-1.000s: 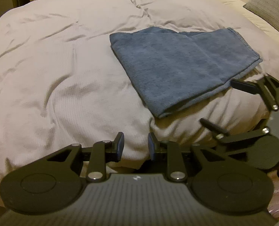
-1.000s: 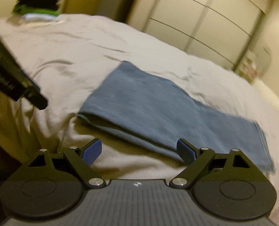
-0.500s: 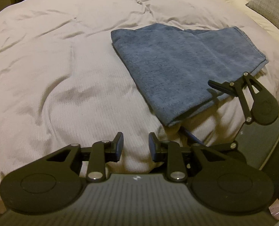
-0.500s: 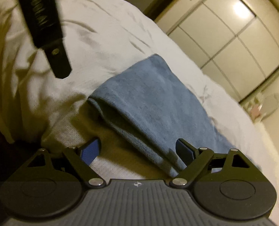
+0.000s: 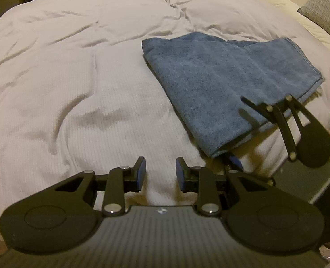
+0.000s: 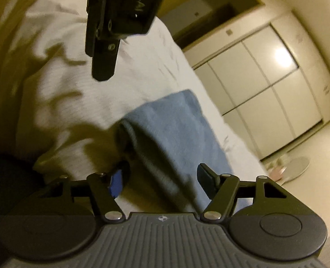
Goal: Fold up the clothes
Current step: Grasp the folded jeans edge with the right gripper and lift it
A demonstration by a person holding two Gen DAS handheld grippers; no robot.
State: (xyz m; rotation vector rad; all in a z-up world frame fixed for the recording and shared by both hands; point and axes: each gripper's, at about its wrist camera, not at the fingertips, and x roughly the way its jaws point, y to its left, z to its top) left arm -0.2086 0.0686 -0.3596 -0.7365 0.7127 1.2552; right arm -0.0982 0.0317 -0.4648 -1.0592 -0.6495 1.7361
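A blue towel [image 5: 227, 76], folded into a long strip, lies on the white quilt [image 5: 75, 78] of a bed. My left gripper [image 5: 160, 172] is open and empty, low over the quilt, left of the towel's near corner. My right gripper [image 5: 238, 131] is open and straddles the towel's near edge, one finger above the cloth and one below it. In the right wrist view the towel's [image 6: 171, 129] folded edge runs between the open fingers of the right gripper [image 6: 162, 178]. The left gripper's body [image 6: 118, 17] hangs at the top.
A grey patterned pillow [image 5: 327, 6] lies at the far right of the bed. White sliding wardrobe doors [image 6: 265, 78] stand beyond the bed. A round pale object [image 6: 296, 167] sits on the floor by them.
My right gripper has rolled sideways and moved in on the towel's near edge, so the cloth now lies between its open fingers. My left gripper has hardly moved.
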